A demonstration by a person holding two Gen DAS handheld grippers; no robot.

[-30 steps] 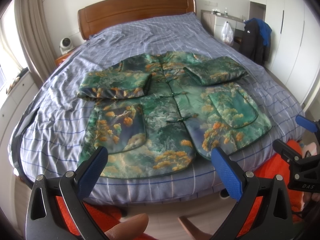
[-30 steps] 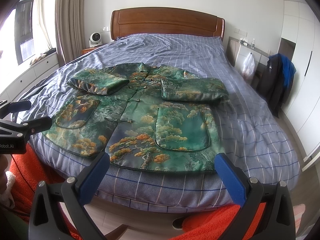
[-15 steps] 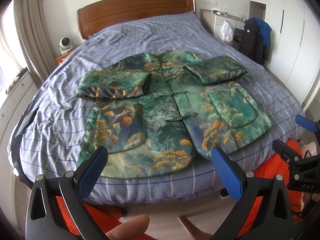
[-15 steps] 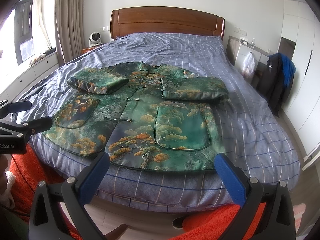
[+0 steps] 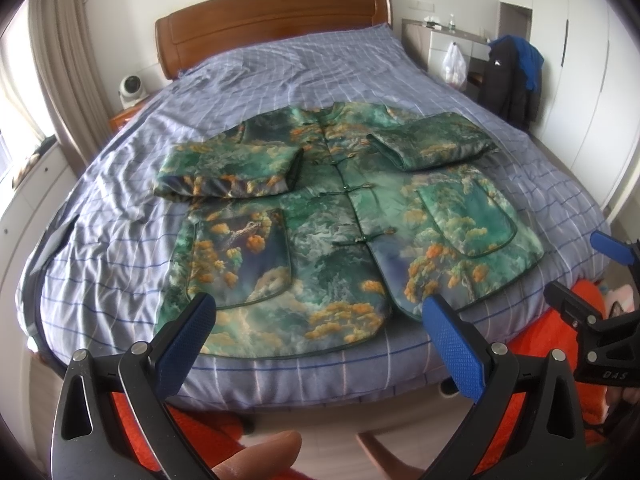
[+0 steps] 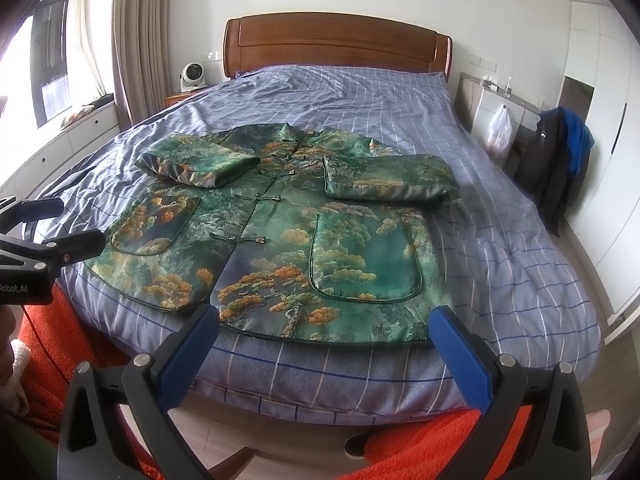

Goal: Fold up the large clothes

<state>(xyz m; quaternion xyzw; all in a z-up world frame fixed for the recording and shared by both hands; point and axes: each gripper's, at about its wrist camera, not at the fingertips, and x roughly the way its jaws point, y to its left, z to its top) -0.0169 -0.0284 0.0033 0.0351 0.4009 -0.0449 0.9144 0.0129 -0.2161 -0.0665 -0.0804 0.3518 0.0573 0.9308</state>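
A green jacket with orange tree print (image 5: pixel 320 240) lies flat, front up, on the bed, hem toward me; it also shows in the right wrist view (image 6: pixel 280 236). Both sleeves are folded in across the chest: the left sleeve (image 5: pixel 228 172) and the right sleeve (image 5: pixel 432 144). My left gripper (image 5: pixel 320 336) is open and empty, hovering just short of the hem's left half. My right gripper (image 6: pixel 326 344) is open and empty before the hem's right half. Each gripper shows at the edge of the other's view.
The bed (image 6: pixel 500 240) has a blue checked cover and a wooden headboard (image 6: pixel 336 48). A small fan (image 6: pixel 191 76) stands on the nightstand at left. A dark jacket (image 6: pixel 556 164) hangs on a chair at right, by white wardrobes. Orange fabric (image 6: pixel 420 448) lies below the grippers.
Both views have shifted only slightly toward the bed. The jacket has not moved and both grippers stay open.
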